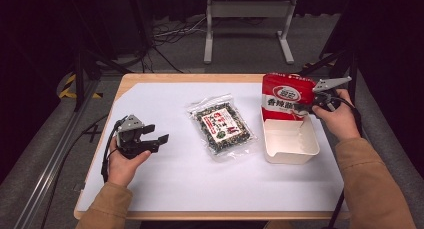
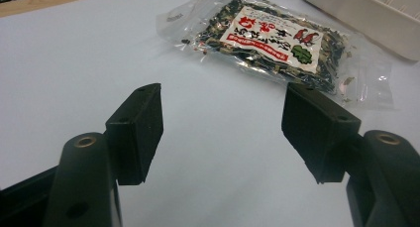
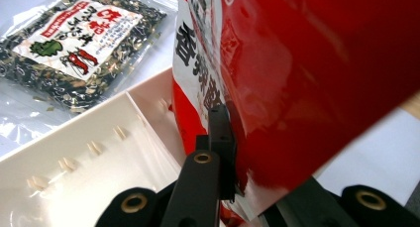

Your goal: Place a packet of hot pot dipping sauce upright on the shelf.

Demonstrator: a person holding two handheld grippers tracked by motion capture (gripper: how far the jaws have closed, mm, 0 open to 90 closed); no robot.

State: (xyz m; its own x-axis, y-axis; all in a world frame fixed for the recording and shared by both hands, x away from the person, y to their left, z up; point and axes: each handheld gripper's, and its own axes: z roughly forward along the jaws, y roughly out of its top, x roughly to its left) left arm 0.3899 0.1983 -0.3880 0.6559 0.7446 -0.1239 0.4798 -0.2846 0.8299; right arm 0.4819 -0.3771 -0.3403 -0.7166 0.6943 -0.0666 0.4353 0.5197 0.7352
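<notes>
A red snack bag (image 1: 284,96) stands upright at the far end of a white box (image 1: 310,144) on the right of the table. My right gripper (image 1: 306,108) is shut on the bag's edge; up close the red bag (image 3: 317,83) sits between the jaws of my right gripper (image 3: 237,172), over the white box (image 3: 99,177). A clear packet of dark dried bits with a red-and-white label (image 1: 223,124) lies flat mid-table. My left gripper (image 1: 157,139) hovers open at the left, pointing toward that clear packet (image 2: 277,43), with nothing between the fingers of my left gripper (image 2: 223,133).
White paper (image 1: 165,179) covers the wooden table (image 1: 125,81). A white metal stand (image 1: 247,24) and cables lie on the floor beyond the far edge. Dark frame legs stand at both sides.
</notes>
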